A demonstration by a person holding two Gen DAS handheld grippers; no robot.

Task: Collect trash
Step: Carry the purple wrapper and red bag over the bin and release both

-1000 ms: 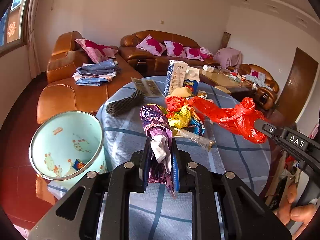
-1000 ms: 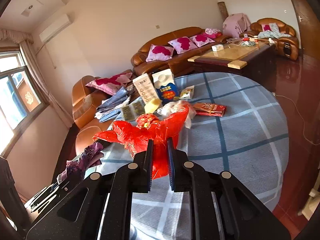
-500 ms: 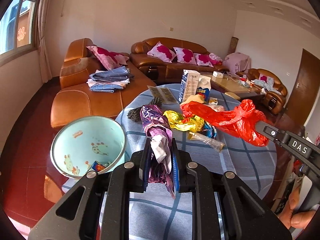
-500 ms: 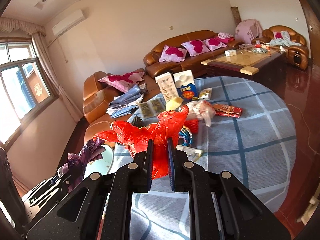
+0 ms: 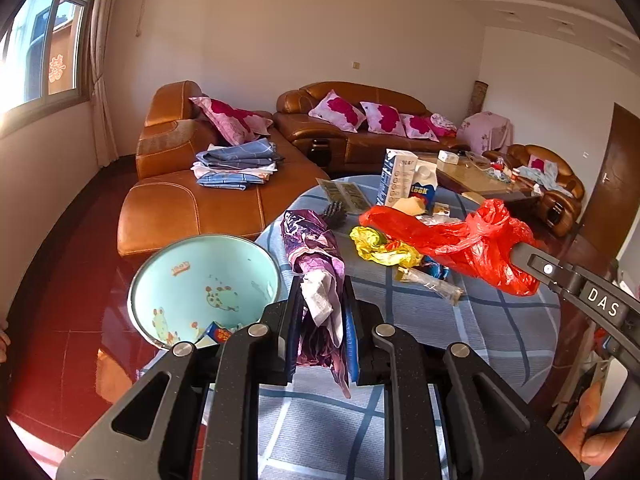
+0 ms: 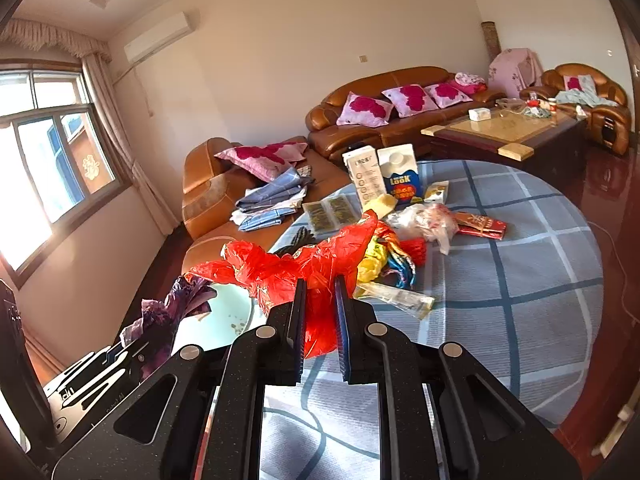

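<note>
Left wrist view: left gripper (image 5: 322, 308) clamped on purple wrapper (image 5: 316, 264), held above the table edge beside the pale-blue bin (image 5: 204, 284), which stands on the floor left of the table (image 5: 460, 340). Right wrist view: right gripper (image 6: 320, 312) clamped on red plastic bag (image 6: 296, 264), lifted over the table's near-left edge; more trash (image 6: 384, 256) lies on the cloth beyond.

Round checked table (image 6: 520, 248), milk cartons (image 6: 400, 178), wrappers (image 6: 478, 224), perhaps gloves (image 5: 335, 213)
</note>
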